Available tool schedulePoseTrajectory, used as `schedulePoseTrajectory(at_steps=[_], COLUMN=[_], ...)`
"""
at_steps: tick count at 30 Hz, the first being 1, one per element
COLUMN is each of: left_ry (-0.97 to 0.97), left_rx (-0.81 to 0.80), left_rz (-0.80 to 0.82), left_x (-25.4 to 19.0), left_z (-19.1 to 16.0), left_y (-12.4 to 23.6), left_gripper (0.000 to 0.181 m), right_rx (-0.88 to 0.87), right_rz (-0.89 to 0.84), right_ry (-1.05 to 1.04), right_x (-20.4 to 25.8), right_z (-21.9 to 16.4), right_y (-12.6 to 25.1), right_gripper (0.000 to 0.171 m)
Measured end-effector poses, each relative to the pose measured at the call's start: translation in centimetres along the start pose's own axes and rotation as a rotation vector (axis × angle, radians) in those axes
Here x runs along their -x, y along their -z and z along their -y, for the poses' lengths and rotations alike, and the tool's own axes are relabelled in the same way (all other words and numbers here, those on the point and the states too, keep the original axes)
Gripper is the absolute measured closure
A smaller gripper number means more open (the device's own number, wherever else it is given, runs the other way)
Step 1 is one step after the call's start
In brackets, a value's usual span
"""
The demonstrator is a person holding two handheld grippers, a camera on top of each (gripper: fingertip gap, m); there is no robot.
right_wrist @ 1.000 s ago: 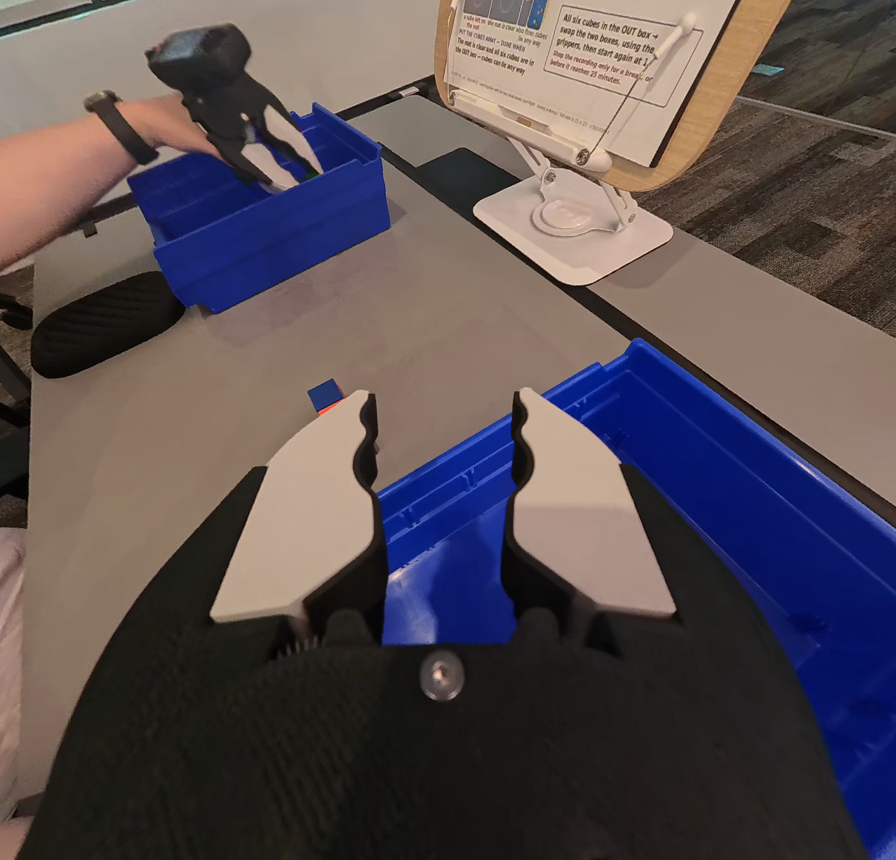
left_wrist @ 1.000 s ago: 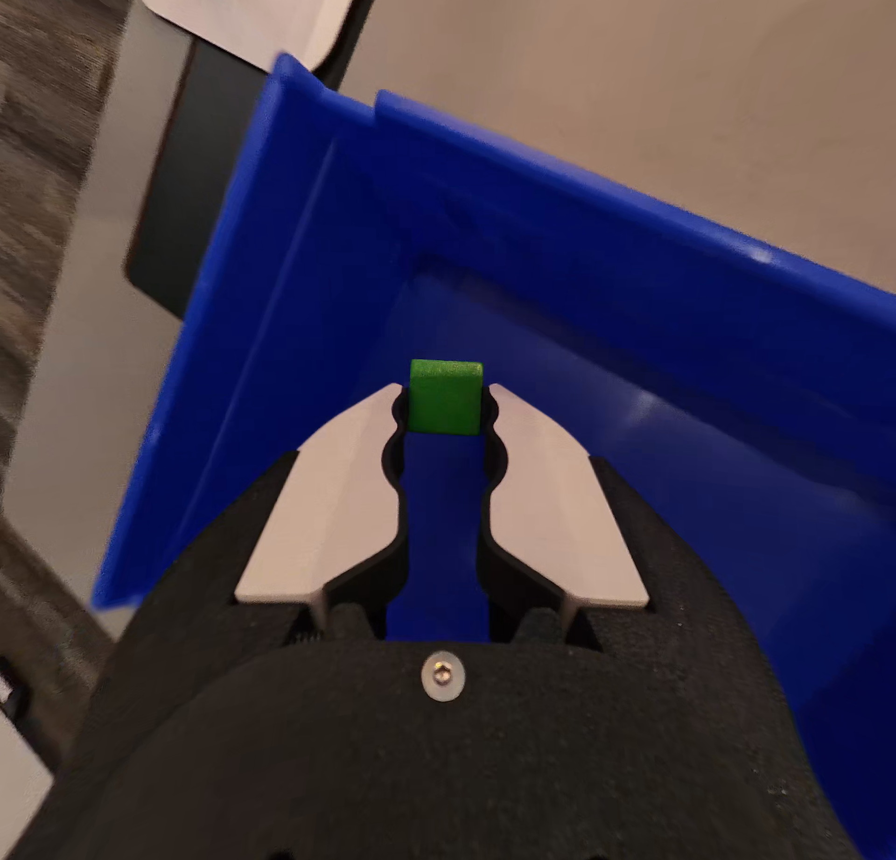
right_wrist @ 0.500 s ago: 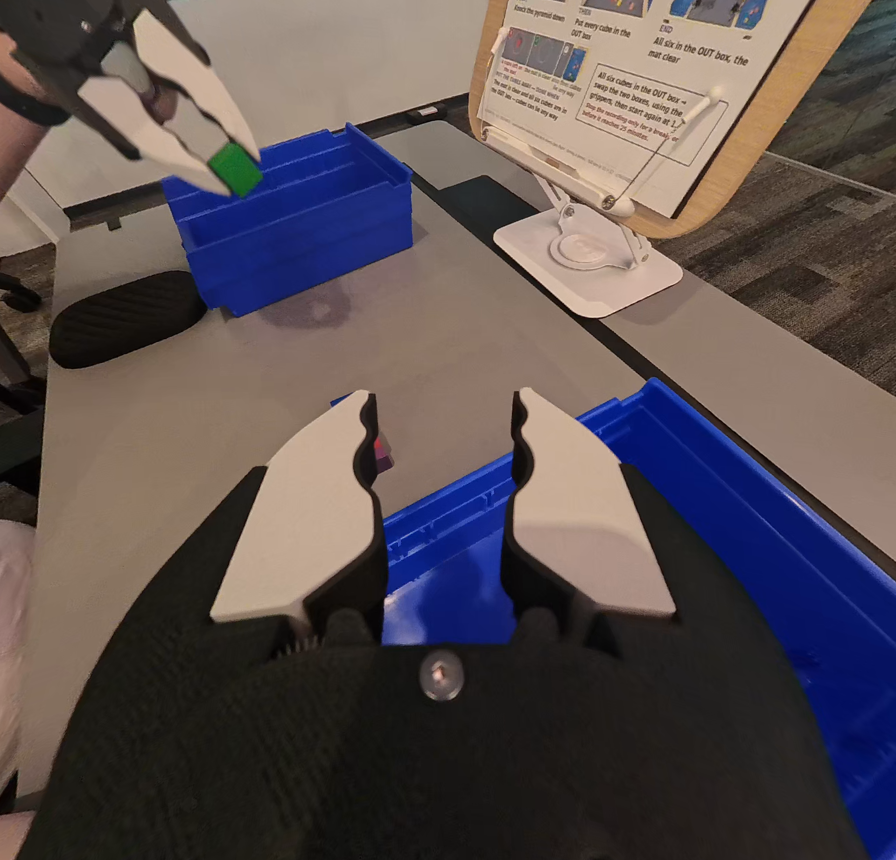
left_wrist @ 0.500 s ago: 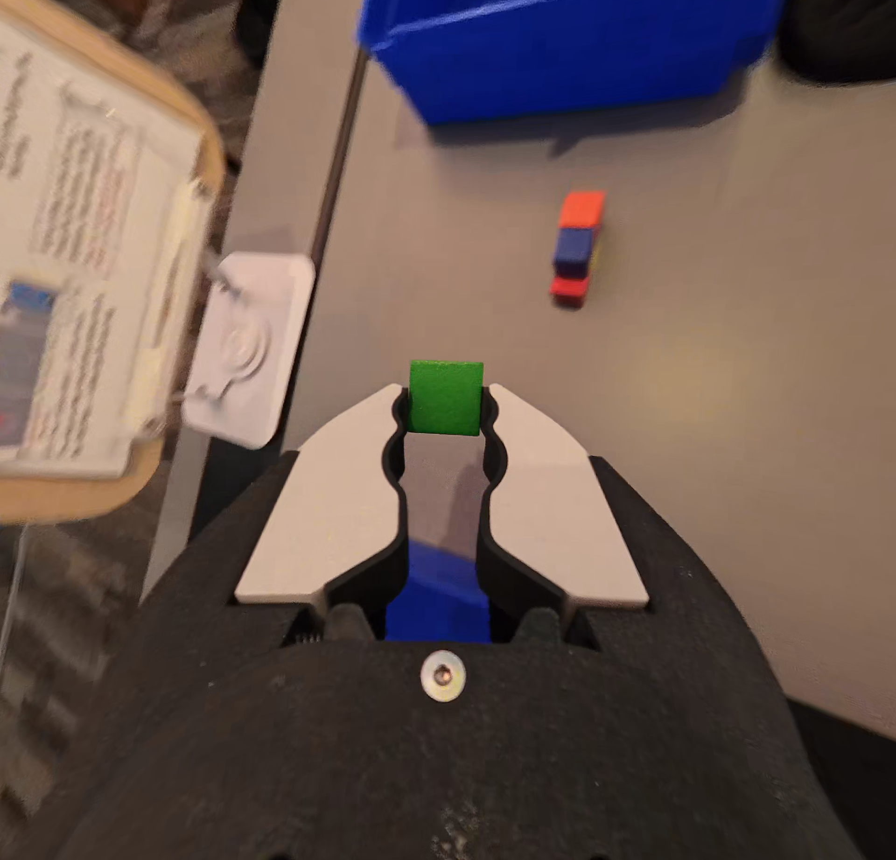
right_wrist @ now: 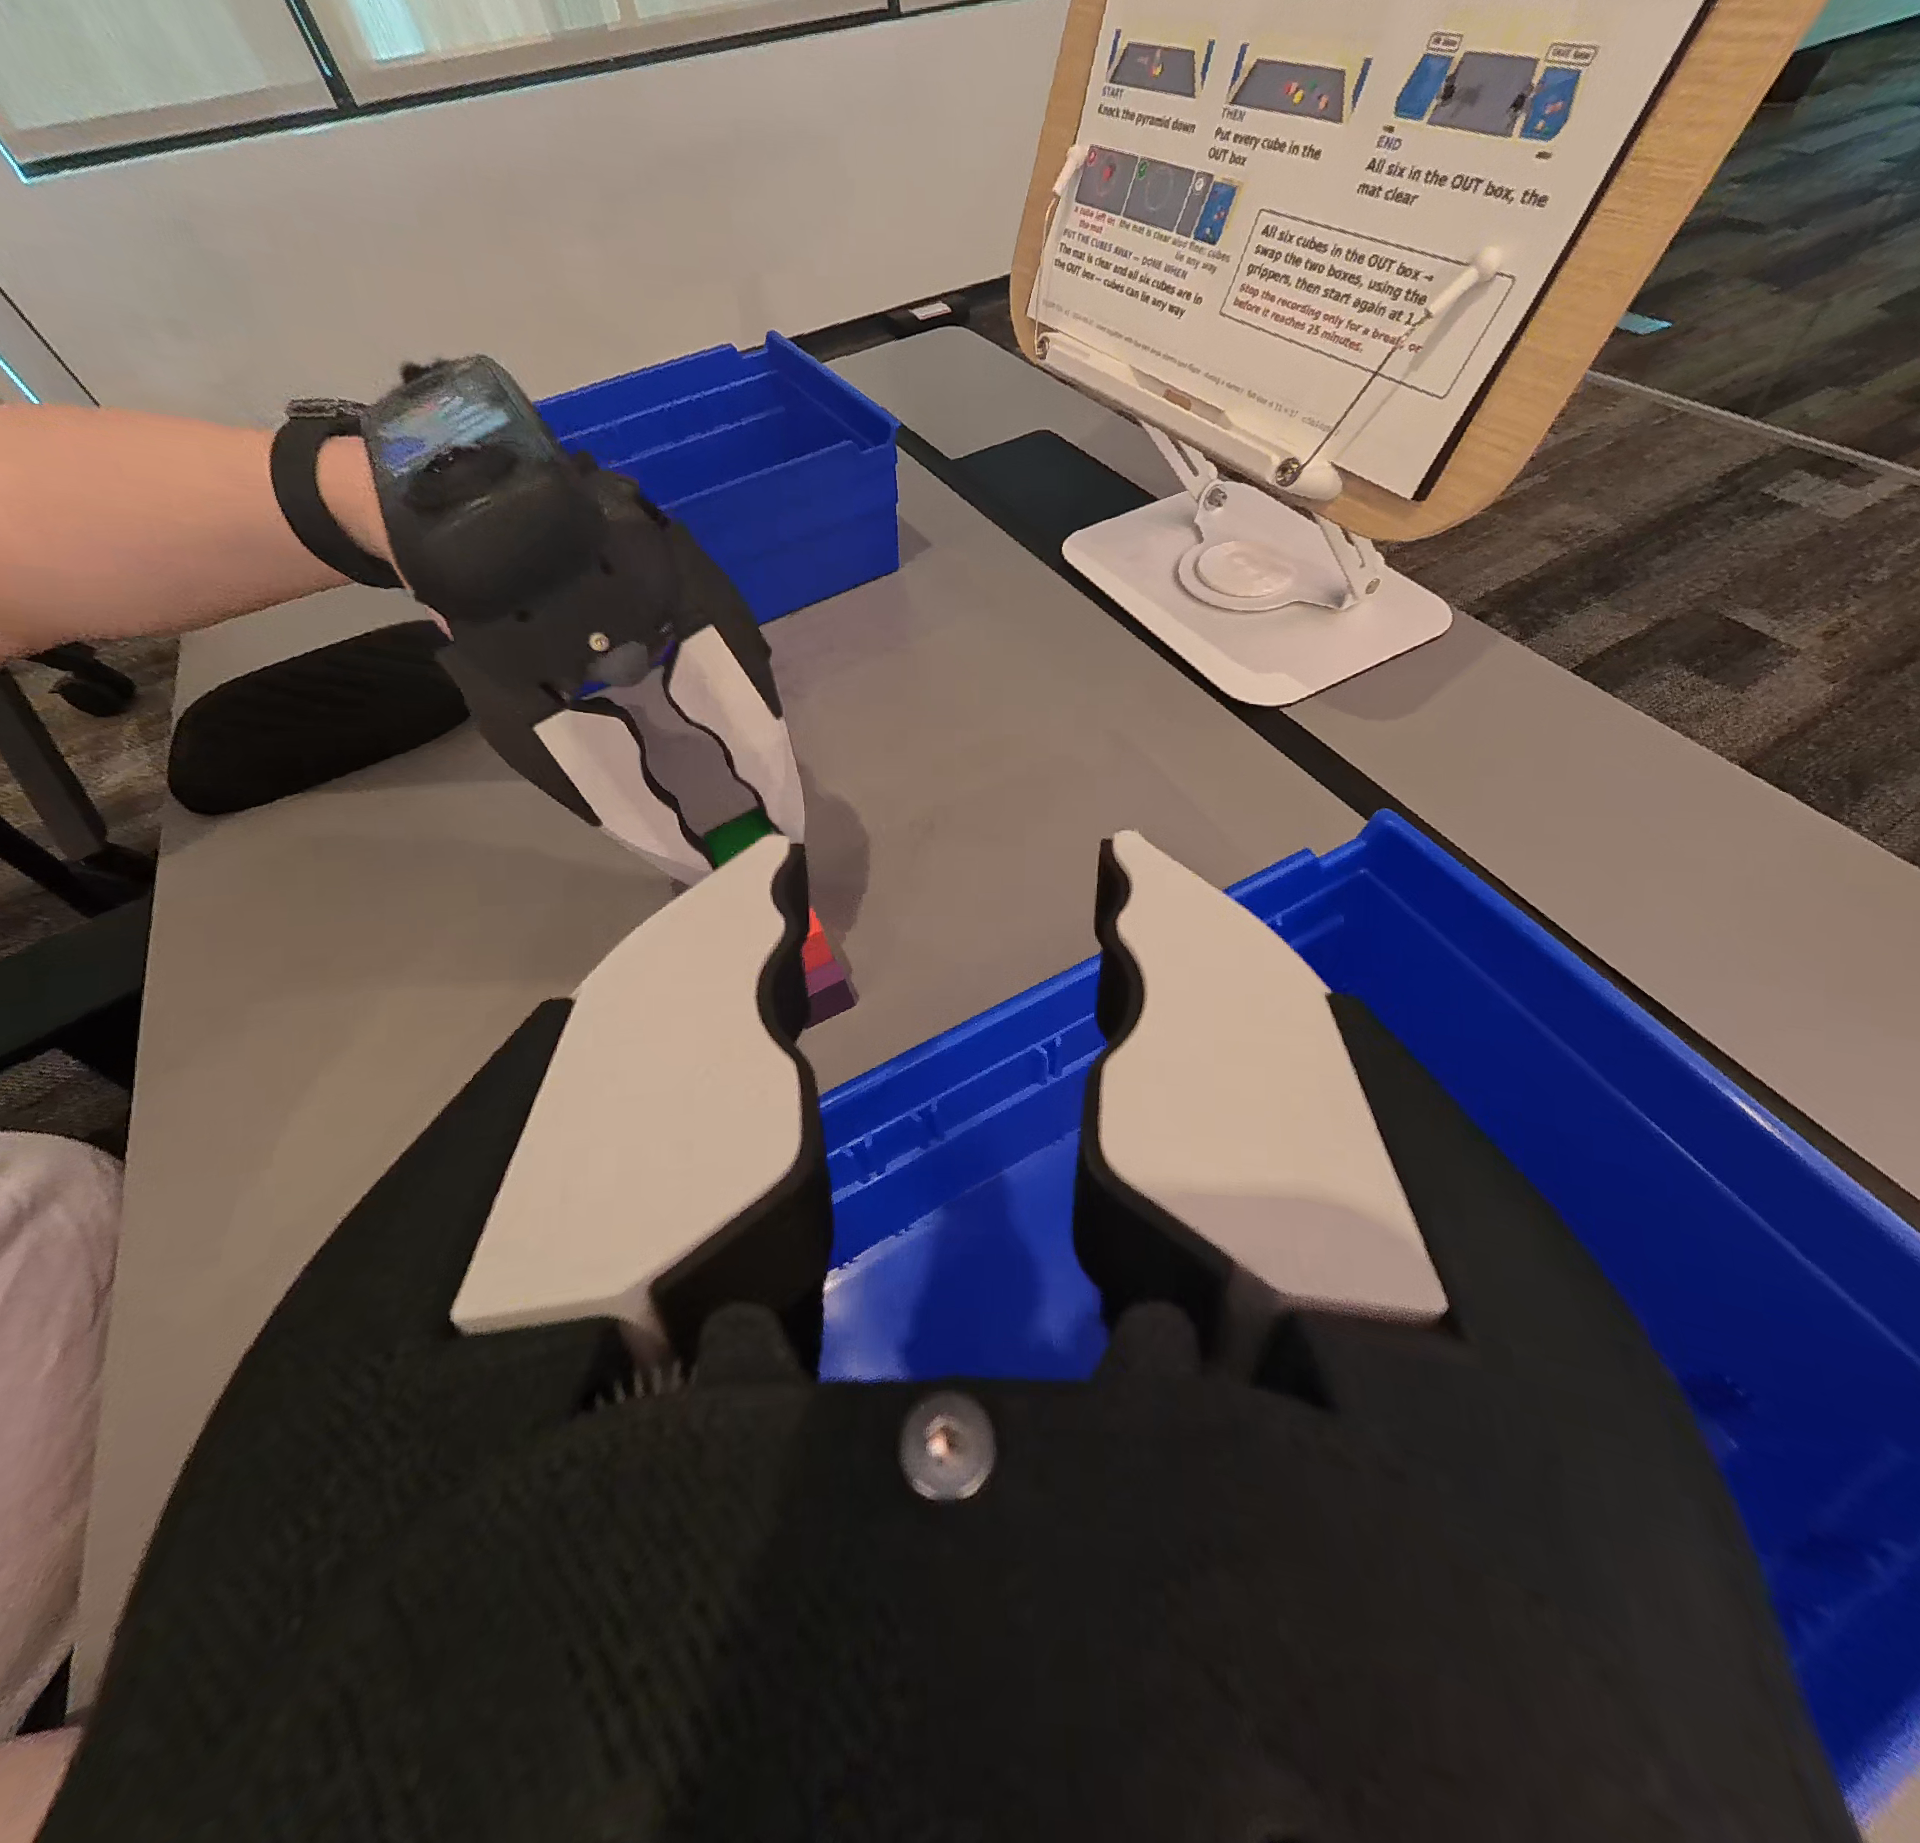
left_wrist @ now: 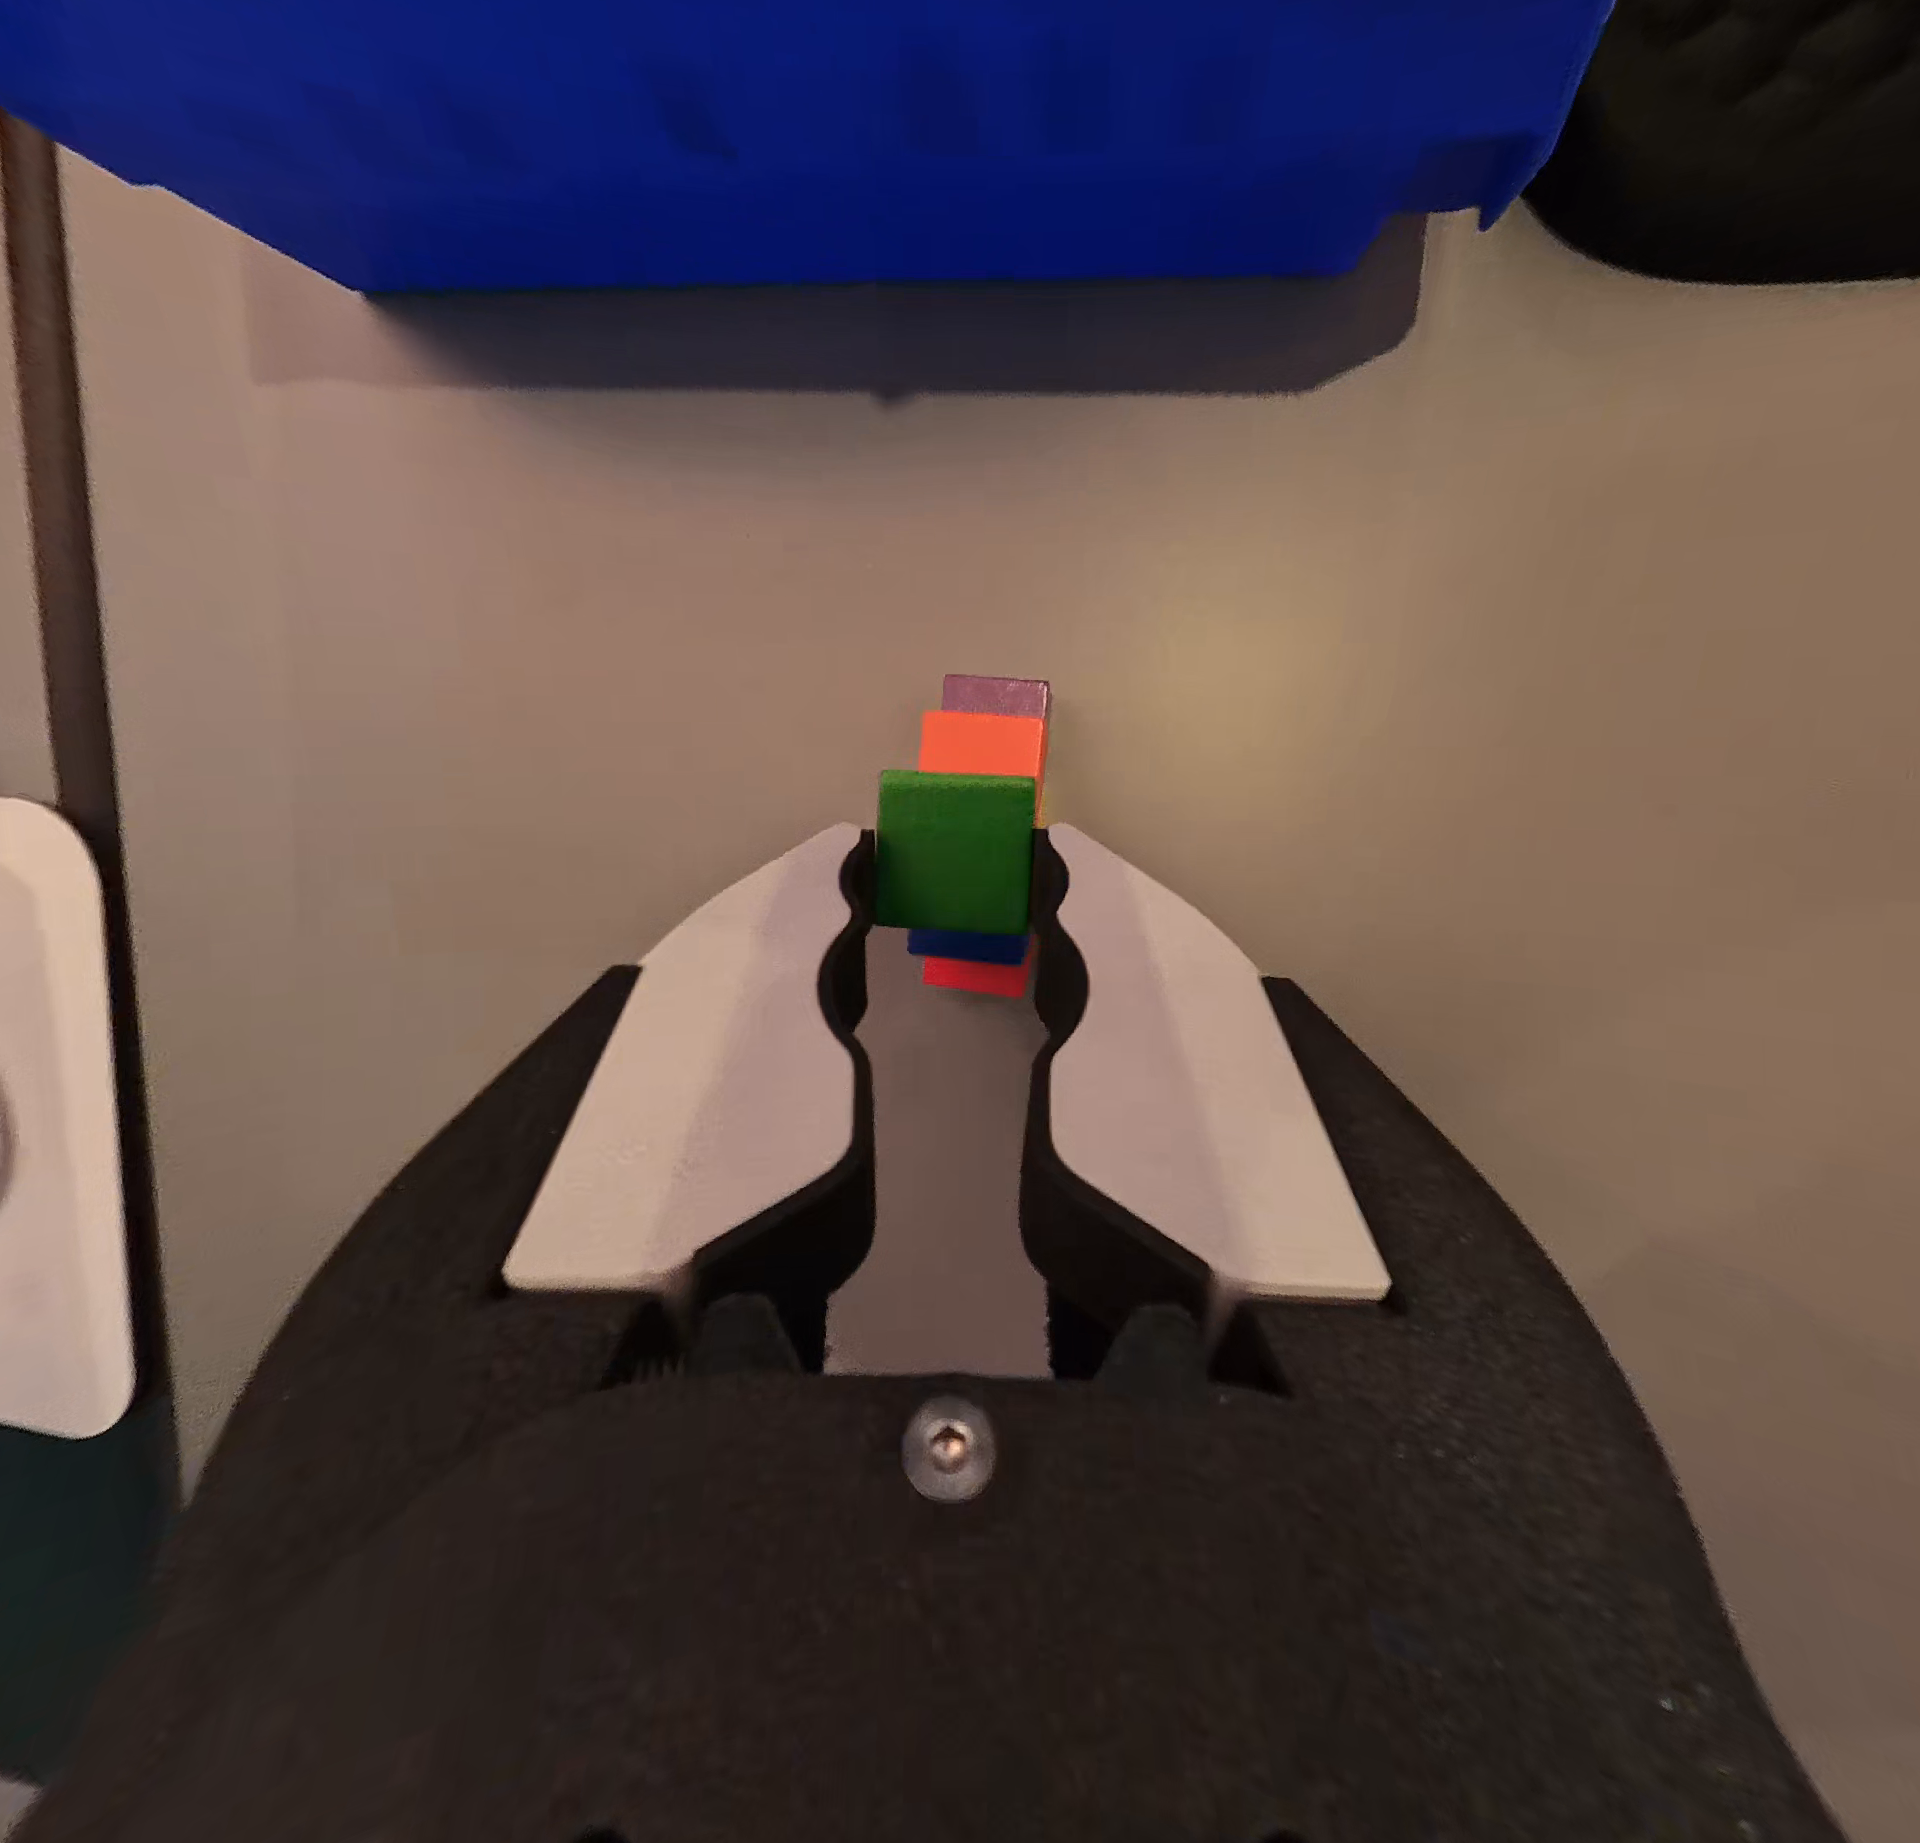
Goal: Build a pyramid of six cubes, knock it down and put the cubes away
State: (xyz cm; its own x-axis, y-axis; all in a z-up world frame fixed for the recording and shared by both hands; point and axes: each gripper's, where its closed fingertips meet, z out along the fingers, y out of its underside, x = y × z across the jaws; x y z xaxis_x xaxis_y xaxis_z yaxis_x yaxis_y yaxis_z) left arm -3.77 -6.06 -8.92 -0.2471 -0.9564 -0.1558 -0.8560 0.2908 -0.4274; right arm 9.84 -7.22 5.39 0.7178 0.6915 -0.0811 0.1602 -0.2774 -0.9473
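My left gripper [left_wrist: 956, 863] has its jaws clamped on the green cube [left_wrist: 954, 850], holding it just above the stacked cubes [left_wrist: 987, 744] on the grey table [left_wrist: 1455, 754]. My right gripper [right_wrist: 945, 920] hangs over the near blue bin [right_wrist: 1558, 1118], jaws apart and holding nothing, with the stack just beyond its left finger.
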Motion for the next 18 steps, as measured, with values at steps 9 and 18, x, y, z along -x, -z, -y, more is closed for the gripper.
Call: schedulePoseTrajectory(at_steps=[9, 18], left_ry=[0.012, 0.024], left_rx=[-0.001, -0.009], left_rz=[-0.032, -0.039], left_x=[-0.1, 0.0], left_z=[-0.2, -0.3], left_y=[-0.4, -0.9], left_gripper=[0.153, 0.153], right_rx=[0.041, 0.063], right_rz=[0.010, 0.006], right_ry=[0.016, 0.048], right_x=[0.1, 0.5], right_z=[-0.3, 0.1], right_y=[-0.9, -1.5], right_gripper=[0.117, 0.117])
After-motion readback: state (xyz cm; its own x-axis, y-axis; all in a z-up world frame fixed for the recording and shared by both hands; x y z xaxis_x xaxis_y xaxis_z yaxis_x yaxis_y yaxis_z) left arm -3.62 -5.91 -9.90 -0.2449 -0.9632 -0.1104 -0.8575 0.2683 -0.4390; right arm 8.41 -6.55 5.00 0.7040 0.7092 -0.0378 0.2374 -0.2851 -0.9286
